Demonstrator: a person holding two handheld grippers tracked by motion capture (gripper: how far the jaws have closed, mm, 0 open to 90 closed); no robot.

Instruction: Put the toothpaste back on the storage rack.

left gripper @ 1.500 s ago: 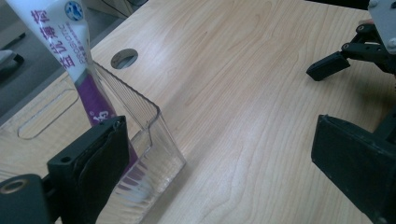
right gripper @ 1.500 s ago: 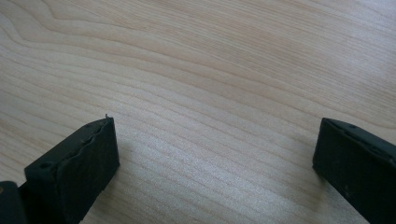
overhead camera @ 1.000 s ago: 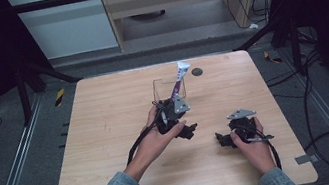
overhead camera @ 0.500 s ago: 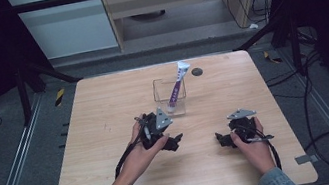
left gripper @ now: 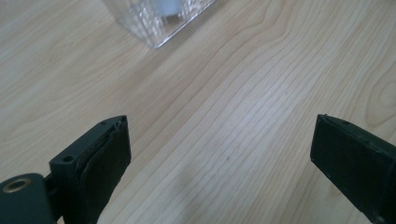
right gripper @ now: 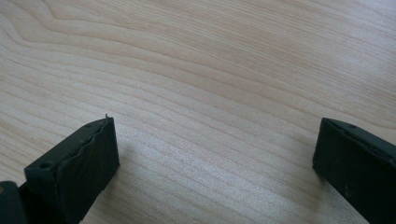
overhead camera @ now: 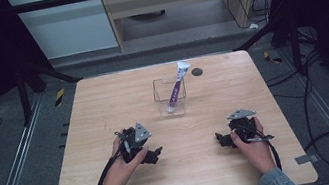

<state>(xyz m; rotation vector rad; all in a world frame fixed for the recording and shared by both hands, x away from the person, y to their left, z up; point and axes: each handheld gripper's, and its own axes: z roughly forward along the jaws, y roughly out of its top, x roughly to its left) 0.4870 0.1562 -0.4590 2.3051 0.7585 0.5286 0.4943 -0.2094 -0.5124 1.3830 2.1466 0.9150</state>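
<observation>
Left gripper [overhead camera: 150,154] rests low on the wooden surface [overhead camera: 104,107], at about 7 o'clock from the clear container [overhead camera: 170,96] and well apart from it. The left hand [overhead camera: 125,160] wraps its body; the grey three-cornered plate faces up. In the left gripper view the jaws stand wide apart with bare wood grain between them — nothing held. A corner of the clear container [left gripper: 159,18] sits at 11 o'clock in that view, beyond the jaw tips, not touching them.

Right gripper [overhead camera: 222,138] lies at about 4 o'clock from the container, also well apart, held by the right hand [overhead camera: 250,146]. Its jaws point toward the left gripper. In the right gripper view the jaws are spread wide over plain wood — empty.

Task item: a white and purple tube [overhead camera: 176,88] stands tilted inside the clear container, cap end down on the container floor, flat crimped end leaning out over the rim toward 1 o'clock. The container sits near the middle of the surface, toward the far edge. A small dark round disc [overhead camera: 196,71] lies on the surface just beyond the container at 1 o'clock, near the tube's upper end; whether they touch I cannot tell.

Cables trail from both grippers back toward the near edge.
</observation>
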